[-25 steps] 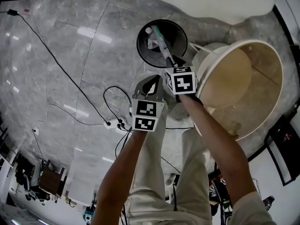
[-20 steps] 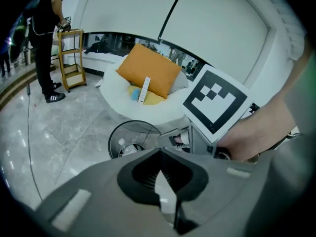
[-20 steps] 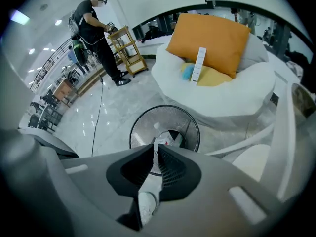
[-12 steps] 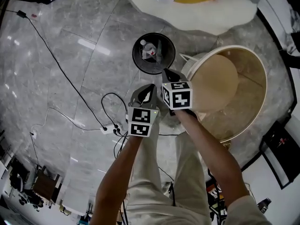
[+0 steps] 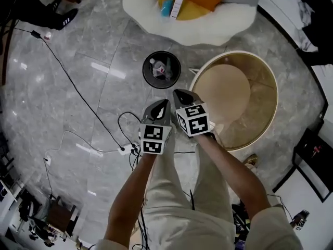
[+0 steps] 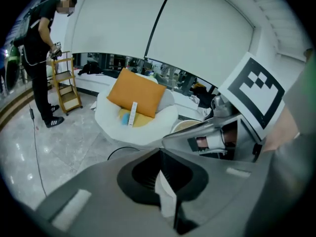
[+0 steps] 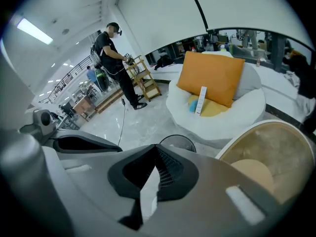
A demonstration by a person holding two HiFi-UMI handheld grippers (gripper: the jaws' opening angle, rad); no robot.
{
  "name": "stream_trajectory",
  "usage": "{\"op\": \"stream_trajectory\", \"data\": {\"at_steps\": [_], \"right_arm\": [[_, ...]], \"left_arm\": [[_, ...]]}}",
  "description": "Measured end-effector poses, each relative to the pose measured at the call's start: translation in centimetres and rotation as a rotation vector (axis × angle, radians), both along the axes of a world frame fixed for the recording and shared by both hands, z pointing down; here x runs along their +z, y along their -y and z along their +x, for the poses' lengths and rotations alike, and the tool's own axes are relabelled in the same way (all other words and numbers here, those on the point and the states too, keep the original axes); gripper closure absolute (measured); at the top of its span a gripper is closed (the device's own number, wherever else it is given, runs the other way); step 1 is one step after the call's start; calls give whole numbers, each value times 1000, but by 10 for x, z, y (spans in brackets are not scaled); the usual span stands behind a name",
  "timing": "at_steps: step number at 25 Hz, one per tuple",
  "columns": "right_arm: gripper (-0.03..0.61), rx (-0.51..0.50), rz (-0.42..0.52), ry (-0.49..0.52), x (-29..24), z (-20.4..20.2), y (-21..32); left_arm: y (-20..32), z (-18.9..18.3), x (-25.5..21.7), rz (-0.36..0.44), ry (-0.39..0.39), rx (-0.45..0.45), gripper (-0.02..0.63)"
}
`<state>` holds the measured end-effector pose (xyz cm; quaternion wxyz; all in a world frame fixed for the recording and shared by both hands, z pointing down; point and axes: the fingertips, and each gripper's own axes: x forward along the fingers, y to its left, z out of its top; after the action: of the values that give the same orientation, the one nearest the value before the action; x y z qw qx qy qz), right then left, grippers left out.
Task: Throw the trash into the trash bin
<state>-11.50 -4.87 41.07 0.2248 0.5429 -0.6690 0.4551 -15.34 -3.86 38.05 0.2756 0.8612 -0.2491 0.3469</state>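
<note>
A black round trash bin (image 5: 145,70) stands on the grey marble floor, with a bottle and other trash (image 5: 159,66) inside it. My two grippers hang side by side above the floor, nearer to me than the bin. The left gripper (image 5: 165,102) is shut, and nothing sits between its fingers (image 6: 160,153). Just to its right, the right gripper (image 5: 179,92) is also shut and empty. The bin's rim (image 7: 177,141) shows just beyond the right gripper (image 7: 157,150) in the right gripper view.
A round beige table with a raised rim (image 5: 268,82) stands right of the bin. A white seat with an orange cushion (image 5: 192,22) lies beyond it. Black cables and a power strip (image 5: 125,149) trail over the floor at left. A person (image 6: 39,48) stands by a wooden shelf cart.
Both grippers have risen away from the bin, which looks smaller and farther off. The long piece at the right gripper's tip one second ago now lies in the bin.
</note>
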Motion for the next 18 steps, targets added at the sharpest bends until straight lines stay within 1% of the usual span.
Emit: {"op": "stream_trajectory", "data": {"at_steps": [6,14,18], "right_arm": [[555,8,77,-14,-72,27,-19],[555,52,199,-57,-166,86,-46],[555,75,253,-94,-213,112,-70]], "left_arm": [[-12,24,-64,53,-31,51,614],[-34,66,-163,133,-108,52,614],[-50,91,-210,161,-135,83,614]]}}
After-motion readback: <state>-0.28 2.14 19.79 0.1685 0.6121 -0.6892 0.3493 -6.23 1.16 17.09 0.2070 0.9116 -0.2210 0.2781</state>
